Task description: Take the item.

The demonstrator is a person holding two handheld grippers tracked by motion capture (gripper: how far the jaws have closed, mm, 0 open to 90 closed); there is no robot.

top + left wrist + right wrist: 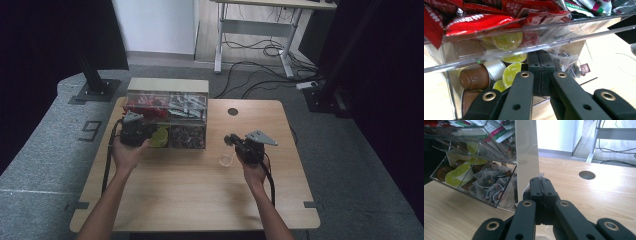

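A clear organizer box [167,112] stands at the table's far left, with red packets [479,21] and white-green packets [187,105] in its upper trays. Below them lie green and brown capsules [510,73] and tea bags [494,186]. My left gripper [145,132] is shut, its tips [541,53] right at the front of the capsule compartment, nothing seen between the pads. My right gripper [231,140] hovers to the right of the box, above a small clear cup [226,160]. Its jaws [541,181] are shut; a small white scrap peeks out at the tips, and I cannot tell whether it is pinched.
The wooden table [200,195] has a round hole [233,111] behind the right gripper. A white side panel [526,150] of the box stands just ahead of the right gripper. A desk frame and cables [260,50] lie on the floor beyond.
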